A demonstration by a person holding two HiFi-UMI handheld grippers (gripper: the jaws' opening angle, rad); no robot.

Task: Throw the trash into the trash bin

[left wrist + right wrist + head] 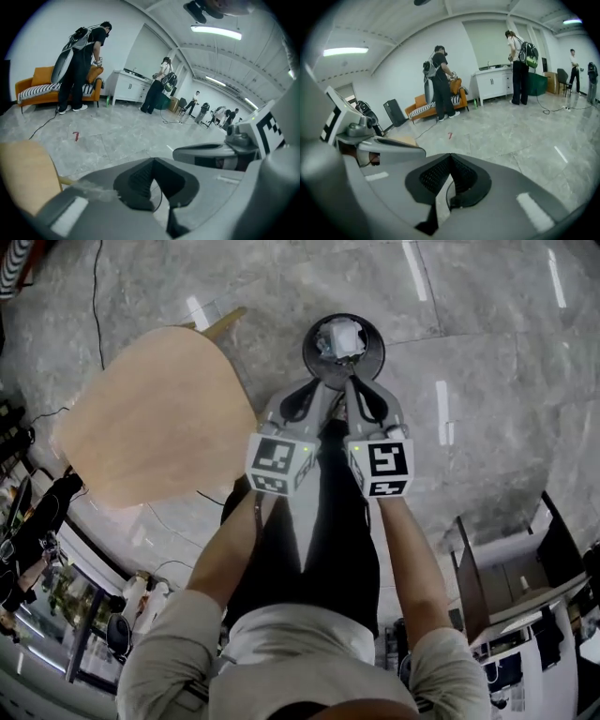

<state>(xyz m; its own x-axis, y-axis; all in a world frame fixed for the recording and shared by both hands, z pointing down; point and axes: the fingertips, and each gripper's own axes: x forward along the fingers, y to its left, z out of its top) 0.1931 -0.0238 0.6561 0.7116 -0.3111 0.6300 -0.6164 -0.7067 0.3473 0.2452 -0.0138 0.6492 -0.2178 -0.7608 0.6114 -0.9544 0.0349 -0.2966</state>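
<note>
In the head view a round black trash bin (371, 360) stands on the grey floor straight ahead, with white crumpled trash (339, 337) lying inside it. Both grippers are held side by side above the bin's near edge and point at it. The left gripper (317, 383) (152, 160) has its jaws together, and I see nothing gripped between them. The right gripper (352, 382) (450, 157) is also shut and holds nothing. Each gripper shows beside the other in the gripper views: the right one (220, 152) and the left one (379, 145).
A light wooden table (155, 413) stands just left of the bin, its legs near the bin. A black cable (97, 296) trails over the floor. Desks and a chair (525, 606) are at the lower right. Several people, an orange sofa (40, 84) and a white cabinet (492, 84) are farther off.
</note>
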